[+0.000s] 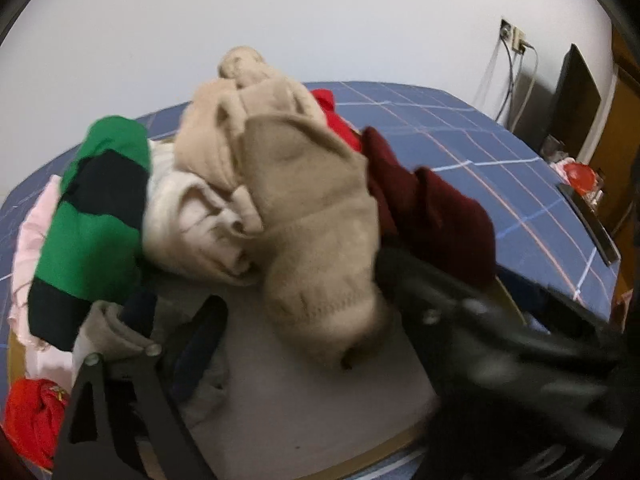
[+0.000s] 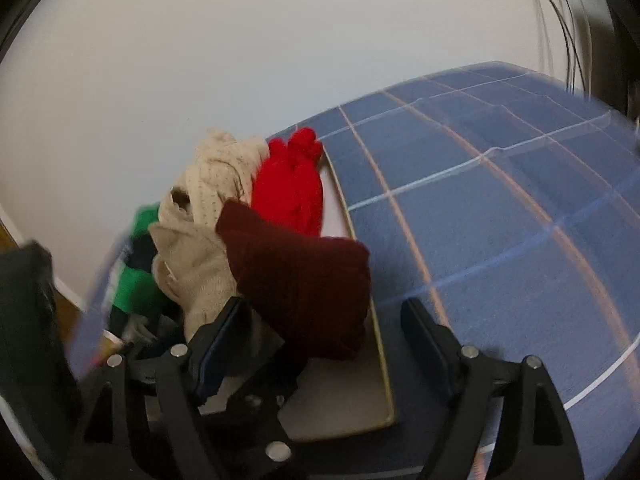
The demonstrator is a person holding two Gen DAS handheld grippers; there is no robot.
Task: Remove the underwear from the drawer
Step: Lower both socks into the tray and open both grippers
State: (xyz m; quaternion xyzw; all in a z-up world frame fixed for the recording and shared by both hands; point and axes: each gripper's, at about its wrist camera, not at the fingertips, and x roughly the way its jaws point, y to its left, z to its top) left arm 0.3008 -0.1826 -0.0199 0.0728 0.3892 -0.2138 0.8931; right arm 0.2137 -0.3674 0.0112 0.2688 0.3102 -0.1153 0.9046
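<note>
1. Clothing heaped in a shallow pale tray with a tan rim (image 2: 385, 364), sitting on a blue bedcover with a thin white-and-orange grid (image 2: 500, 216); no drawer identifiable in either view.
2. Lying topmost: beige knitted garment (image 1: 316, 216), overlapping a cream ribbed piece (image 1: 192, 216), with a green-and-navy striped garment (image 1: 92, 216) to its left and a dark maroon knitted piece (image 2: 304, 280) to its right; bright red fabric (image 2: 292, 188) sitting behind.
3. Left gripper (image 1: 280, 344) standing released, fingers spread wide, nothing pinched; beige knit sagging between and just ahead of them.
4. Right gripper (image 2: 324, 332) likewise gaping, maroon piece resting just ahead of the gap, pads not pressing on it.
5. Underwear proper: not possible to single out; pile too bunched and blurred.
6. Risks judged from here:
   - closing on the bulky knits instead of underwear, since they cover everything;
   - dragging several tangled pieces out together;
   - tipping garments over the tray rim onto the bedcover;
   - grippers colliding, working so near each other.
</note>
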